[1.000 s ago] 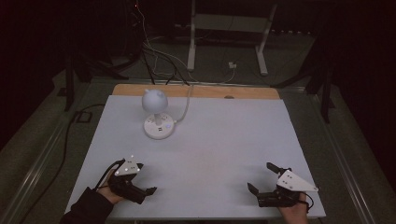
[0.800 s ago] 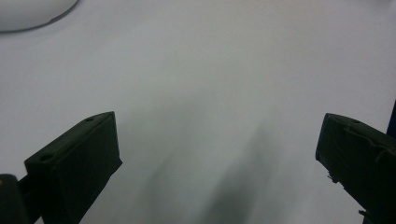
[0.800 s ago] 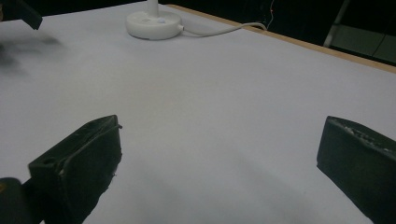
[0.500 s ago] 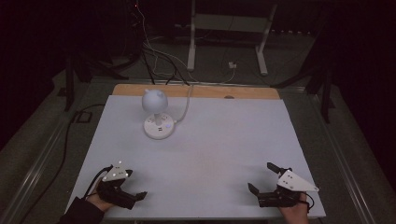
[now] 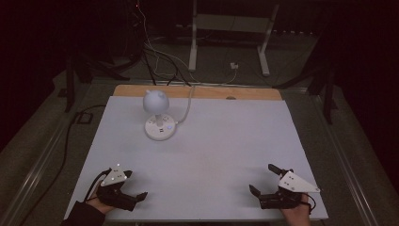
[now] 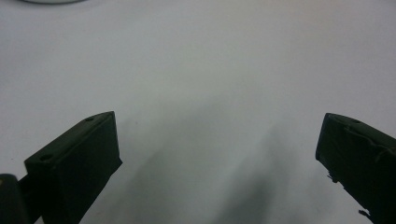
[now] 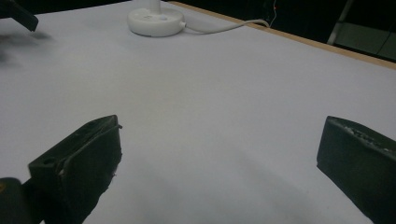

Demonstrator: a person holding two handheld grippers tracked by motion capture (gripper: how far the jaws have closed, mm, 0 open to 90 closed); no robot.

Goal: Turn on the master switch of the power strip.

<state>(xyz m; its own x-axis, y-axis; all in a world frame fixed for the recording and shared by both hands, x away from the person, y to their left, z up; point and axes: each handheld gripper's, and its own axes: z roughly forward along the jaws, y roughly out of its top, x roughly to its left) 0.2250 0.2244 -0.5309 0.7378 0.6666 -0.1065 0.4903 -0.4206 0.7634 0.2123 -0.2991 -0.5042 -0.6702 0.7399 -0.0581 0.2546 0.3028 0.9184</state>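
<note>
Left tongs (image 5: 134, 190) spread wide, right tongs (image 5: 264, 180) spread wide, both empty, white lamp (image 5: 158, 115) far across table (image 5: 221, 141).

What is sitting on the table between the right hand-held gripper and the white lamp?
Nothing visible. The right hand-held gripper is at the table's near right; bare white tabletop runs from it to the lamp. The left hand-held gripper is off to the side.
</note>
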